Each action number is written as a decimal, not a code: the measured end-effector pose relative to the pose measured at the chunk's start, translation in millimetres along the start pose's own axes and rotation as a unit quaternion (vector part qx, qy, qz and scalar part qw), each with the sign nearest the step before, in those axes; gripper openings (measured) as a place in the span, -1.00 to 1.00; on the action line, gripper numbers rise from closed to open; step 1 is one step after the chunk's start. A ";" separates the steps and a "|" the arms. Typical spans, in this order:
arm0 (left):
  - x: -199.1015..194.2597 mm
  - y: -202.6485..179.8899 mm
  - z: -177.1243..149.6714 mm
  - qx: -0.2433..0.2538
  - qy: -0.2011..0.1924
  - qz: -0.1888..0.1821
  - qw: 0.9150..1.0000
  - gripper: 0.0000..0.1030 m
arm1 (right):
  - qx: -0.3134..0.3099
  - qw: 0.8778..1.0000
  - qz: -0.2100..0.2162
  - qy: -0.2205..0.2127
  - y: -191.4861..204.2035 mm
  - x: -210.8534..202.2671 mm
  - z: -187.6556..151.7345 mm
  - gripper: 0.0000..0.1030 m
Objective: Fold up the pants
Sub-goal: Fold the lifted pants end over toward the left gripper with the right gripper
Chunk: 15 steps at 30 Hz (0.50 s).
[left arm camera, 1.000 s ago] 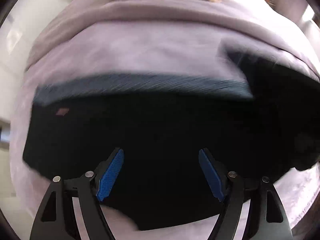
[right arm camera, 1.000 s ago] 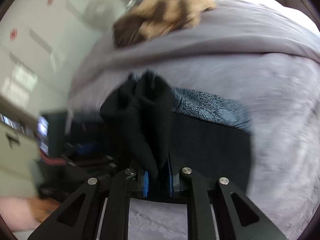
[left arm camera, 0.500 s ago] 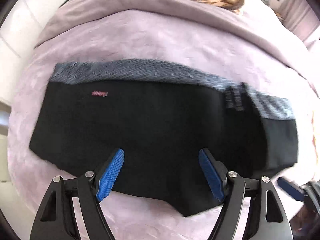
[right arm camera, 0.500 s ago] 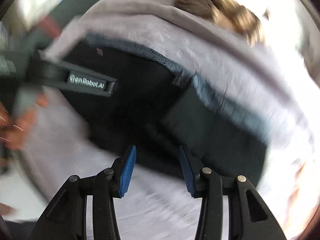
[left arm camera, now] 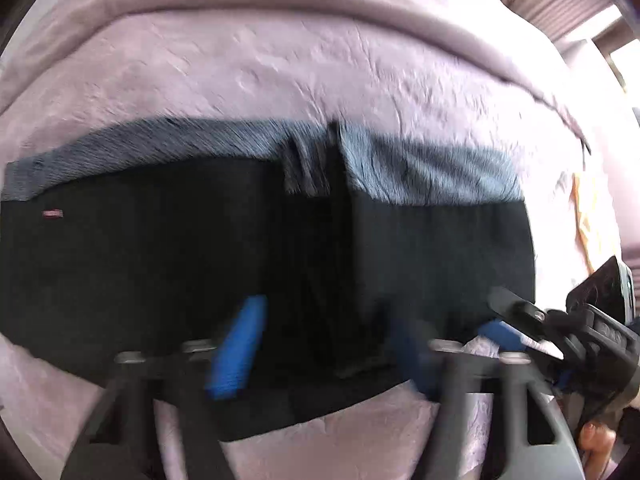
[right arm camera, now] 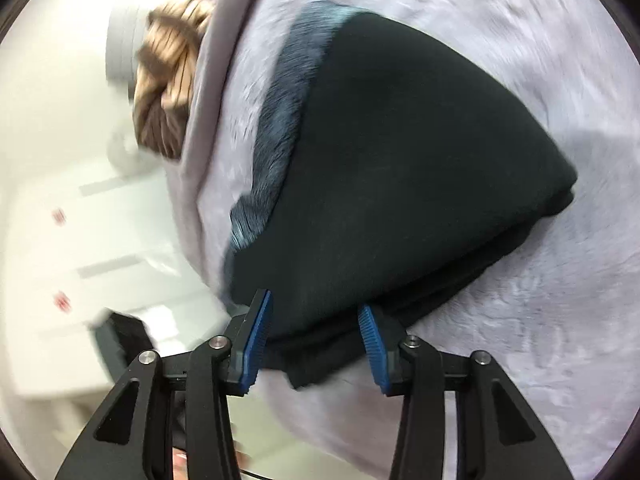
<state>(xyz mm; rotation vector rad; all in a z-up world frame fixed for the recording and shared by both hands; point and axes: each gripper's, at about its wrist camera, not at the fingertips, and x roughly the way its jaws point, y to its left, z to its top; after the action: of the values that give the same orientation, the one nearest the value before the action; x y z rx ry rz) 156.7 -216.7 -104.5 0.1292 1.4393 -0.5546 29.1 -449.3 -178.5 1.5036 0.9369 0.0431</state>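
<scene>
Black pants (left arm camera: pixel 168 264) with a blue-grey fleecy lining lie folded on a lilac blanket (left arm camera: pixel 280 64). A folded-over part covers their right side (left arm camera: pixel 436 256). My left gripper (left arm camera: pixel 324 348) is open over the near edge of the pants, blurred by motion. My right gripper (right arm camera: pixel 314 340) is open, its blue pads either side of the near edge of the folded pants (right arm camera: pixel 400 160); whether they touch the cloth I cannot tell. The right gripper also shows in the left wrist view (left arm camera: pixel 516 328) at the pants' right edge.
A brown striped cloth (right arm camera: pixel 172 80) lies at the far end of the bed beyond a raised fold of blanket (right arm camera: pixel 208 128). White cabinets (right arm camera: pixel 80 208) stand beside the bed. The bed edge runs under my right gripper.
The right gripper let go of the pants' end, which now lies folded over the right side, and moved round to that folded edge. The left gripper stayed open and shifted closer.
</scene>
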 end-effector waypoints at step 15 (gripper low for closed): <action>4.6 1.8 -38.1 -0.009 -0.036 0.054 0.998 0.07 | -0.069 0.992 -0.072 0.080 0.7 47.7 -13.4 -0.92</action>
<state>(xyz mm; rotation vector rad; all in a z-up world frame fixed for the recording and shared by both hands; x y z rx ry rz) 123.4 -200.8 -115.0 0.1704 1.3582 -0.4541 53.8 -411.4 -198.8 1.3162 1.1475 0.1230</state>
